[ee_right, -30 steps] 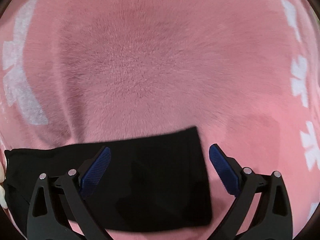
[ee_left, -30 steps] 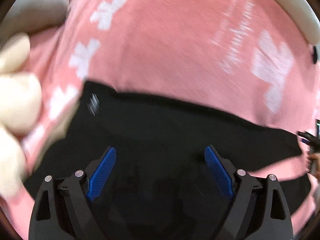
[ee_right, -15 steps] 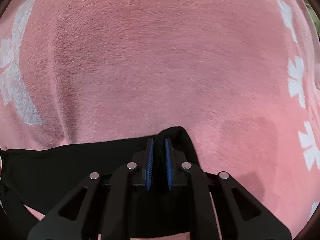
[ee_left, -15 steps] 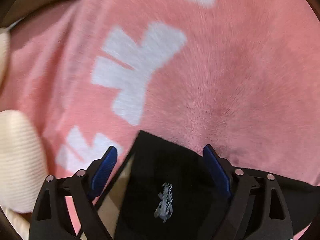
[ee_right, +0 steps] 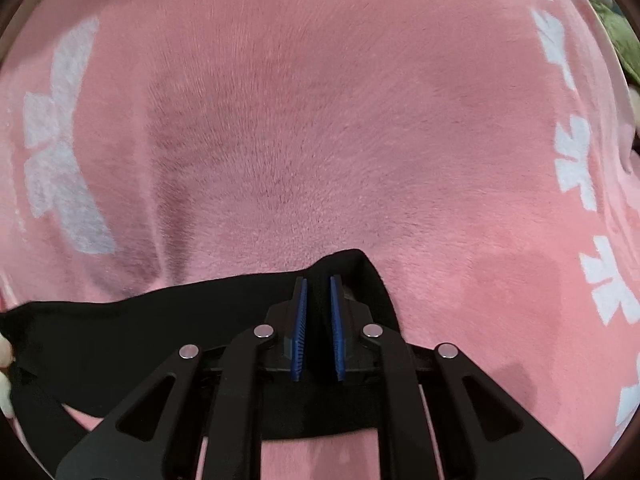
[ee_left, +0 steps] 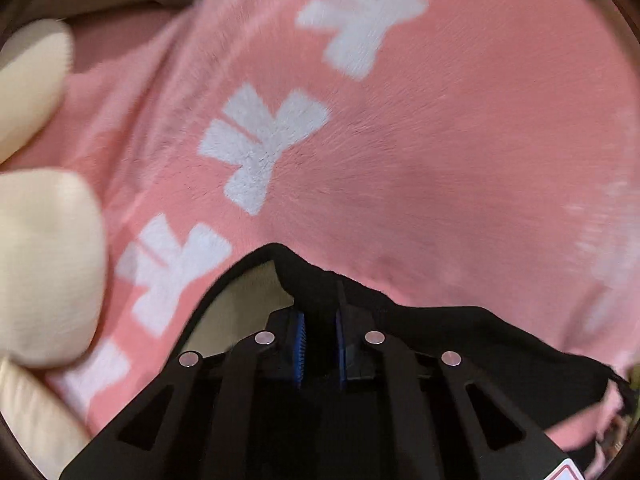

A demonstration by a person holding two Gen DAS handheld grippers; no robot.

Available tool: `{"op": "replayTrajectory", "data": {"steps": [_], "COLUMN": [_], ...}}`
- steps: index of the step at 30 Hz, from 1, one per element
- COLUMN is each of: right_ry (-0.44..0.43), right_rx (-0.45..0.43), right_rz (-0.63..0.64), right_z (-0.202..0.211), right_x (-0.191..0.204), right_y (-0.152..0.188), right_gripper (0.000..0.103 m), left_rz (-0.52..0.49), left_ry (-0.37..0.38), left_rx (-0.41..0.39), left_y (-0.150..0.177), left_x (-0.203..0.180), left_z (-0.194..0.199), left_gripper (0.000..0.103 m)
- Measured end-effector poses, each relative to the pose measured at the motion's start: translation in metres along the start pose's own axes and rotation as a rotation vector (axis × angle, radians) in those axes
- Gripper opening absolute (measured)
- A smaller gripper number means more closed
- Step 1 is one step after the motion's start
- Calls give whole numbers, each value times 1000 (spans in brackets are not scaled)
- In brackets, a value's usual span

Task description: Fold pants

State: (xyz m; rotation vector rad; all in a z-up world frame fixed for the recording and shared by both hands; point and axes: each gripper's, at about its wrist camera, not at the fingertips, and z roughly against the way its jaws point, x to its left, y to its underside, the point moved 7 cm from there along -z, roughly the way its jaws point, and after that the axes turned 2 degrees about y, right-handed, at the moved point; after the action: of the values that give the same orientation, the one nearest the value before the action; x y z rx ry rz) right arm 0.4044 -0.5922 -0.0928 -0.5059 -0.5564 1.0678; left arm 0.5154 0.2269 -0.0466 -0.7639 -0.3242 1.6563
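The black pants [ee_left: 460, 336] lie across a pink blanket [ee_left: 440, 140] with white marks. My left gripper [ee_left: 318, 316] has its jaws closing tight on the pants' raised left corner, blue pads pressing the cloth. Beside that corner a pale underside [ee_left: 244, 300] shows. In the right wrist view the pants [ee_right: 160, 328] stretch away to the left as a dark band. My right gripper [ee_right: 319, 284] is shut on their right corner, which is pulled up a little off the blanket [ee_right: 320, 120].
Cream cushions [ee_left: 44, 260] crowd the left edge of the left wrist view, one more [ee_left: 32, 80] above. Something green [ee_right: 616, 40] lies past the blanket's right border in the right wrist view. The blanket spreads wide beyond the pants.
My left gripper slid left along the pants to their corner and closed on it. My right gripper closed on the other corner and lifted it slightly.
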Motion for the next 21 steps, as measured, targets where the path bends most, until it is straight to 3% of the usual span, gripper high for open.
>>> {"op": "replayTrajectory", "data": {"steps": [4, 8, 11, 12, 15, 19, 20, 21], "right_ry": [-9, -8, -61, -76, -109, 29, 92, 102], "right_rx": [-4, -14, -74, -99, -136, -41, -1, 15], "right_rz": [40, 105, 153, 175, 199, 232, 211, 189], "right_z": [17, 31, 74, 97, 144, 169, 170, 173], "right_x": [-6, 5, 10, 11, 4, -36, -51, -56], "right_y": [2, 10, 16, 21, 41, 90, 104, 115], "right_gripper": [11, 10, 9, 0, 0, 1, 2, 4], "left_rz": [-39, -39, -37, -30, -29, -19, 10, 36], "left_ry": [23, 32, 56, 68, 73, 46, 48, 51], "left_rx": [32, 59, 44, 41, 42, 102, 128, 147], "left_y": [34, 63, 76, 78, 94, 138, 150, 158], "left_x": [-1, -8, -13, -12, -7, 11, 18, 22], "left_z": [44, 52, 72, 79, 109, 131, 131, 130], "left_gripper": [9, 9, 9, 9, 10, 13, 17, 24]}}
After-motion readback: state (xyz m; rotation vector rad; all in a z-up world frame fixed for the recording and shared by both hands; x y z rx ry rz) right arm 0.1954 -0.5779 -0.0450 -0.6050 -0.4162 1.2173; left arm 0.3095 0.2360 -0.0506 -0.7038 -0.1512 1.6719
